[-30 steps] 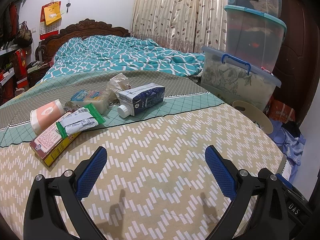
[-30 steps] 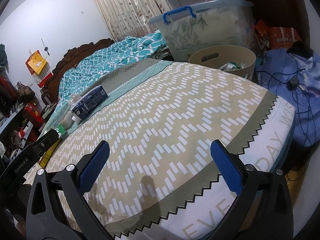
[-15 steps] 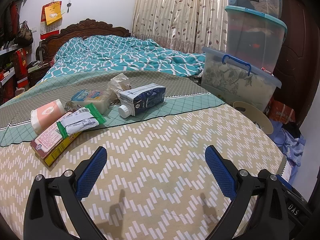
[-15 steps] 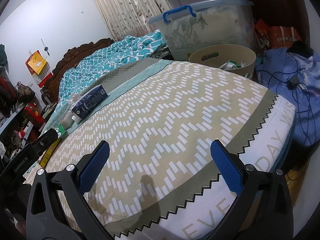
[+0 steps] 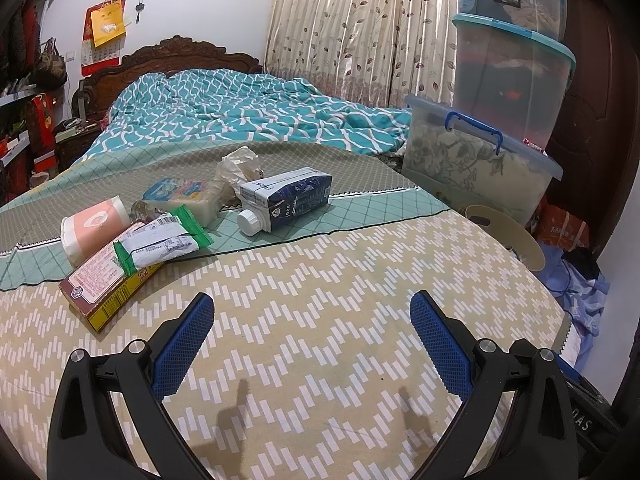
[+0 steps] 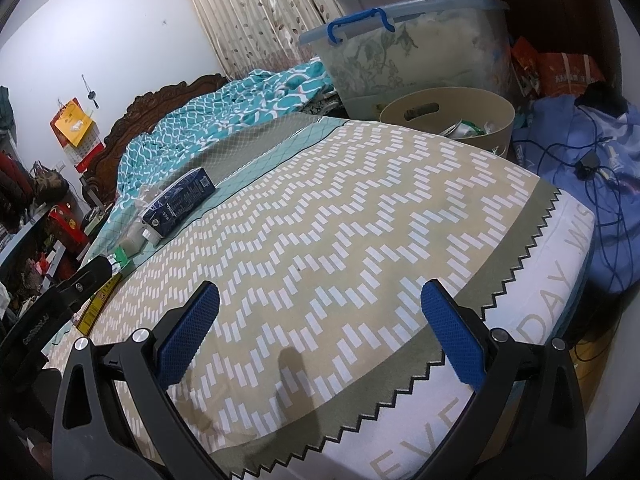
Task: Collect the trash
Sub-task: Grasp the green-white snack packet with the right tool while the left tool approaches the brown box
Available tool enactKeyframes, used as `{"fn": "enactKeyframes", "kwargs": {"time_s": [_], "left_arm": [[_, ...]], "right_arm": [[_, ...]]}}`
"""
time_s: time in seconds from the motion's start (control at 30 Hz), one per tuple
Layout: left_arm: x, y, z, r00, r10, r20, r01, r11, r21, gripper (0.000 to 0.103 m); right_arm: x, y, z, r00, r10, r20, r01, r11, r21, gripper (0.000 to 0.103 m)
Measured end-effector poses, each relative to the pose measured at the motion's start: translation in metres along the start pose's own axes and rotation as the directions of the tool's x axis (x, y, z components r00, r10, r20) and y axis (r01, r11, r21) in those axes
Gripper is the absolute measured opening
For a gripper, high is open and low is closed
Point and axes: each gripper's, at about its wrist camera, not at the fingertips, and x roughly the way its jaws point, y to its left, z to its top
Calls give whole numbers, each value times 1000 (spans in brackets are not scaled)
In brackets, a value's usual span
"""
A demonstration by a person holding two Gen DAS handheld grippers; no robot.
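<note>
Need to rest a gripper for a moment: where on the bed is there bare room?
Bare: the zigzag sheet between the trash and the foot edge. Crowded: the far left, with milk carton, cracker box, green-edged wrapper and pink cup.

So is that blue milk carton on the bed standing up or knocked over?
Knocked over. The milk carton lies on its long side on the bed, its white cap pointing sideways toward the camera.

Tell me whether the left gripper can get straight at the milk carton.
Probably yes: the left gripper is open, and only bare bedspread lies between it and the milk carton, whose near side is unobstructed.
</note>
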Motion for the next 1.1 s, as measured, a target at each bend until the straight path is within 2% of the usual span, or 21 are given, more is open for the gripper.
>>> {"fn": "enactKeyframes", "kwargs": {"time_s": [0.23, 0.37, 0.53, 0.87, 1.1], "left_arm": [[-1, 2, 1, 1000, 2, -4, -2, 1000, -22, 95], [3, 5, 2, 999, 47, -28, -47, 999, -13, 95], [5, 27, 4, 996, 75, -46, -77, 996, -45, 95], [-2, 78, 8, 987, 152, -55, -157, 982, -108, 95], [-10, 105, 8, 980, 189, -56, -195, 972, -130, 95]], "right_arm": [[2, 7, 7, 1000, -11, 8, 11, 1000, -12, 100], [1, 12, 19, 999, -22, 30, 23, 1000, -18, 100], [-1, 28, 36, 998, -9, 67, 12, 999, -44, 100], [16, 88, 51, 995, 98, 31, -93, 986, -137, 100], [36, 128, 49, 986, 161, -49, -167, 970, -176, 100]]}}
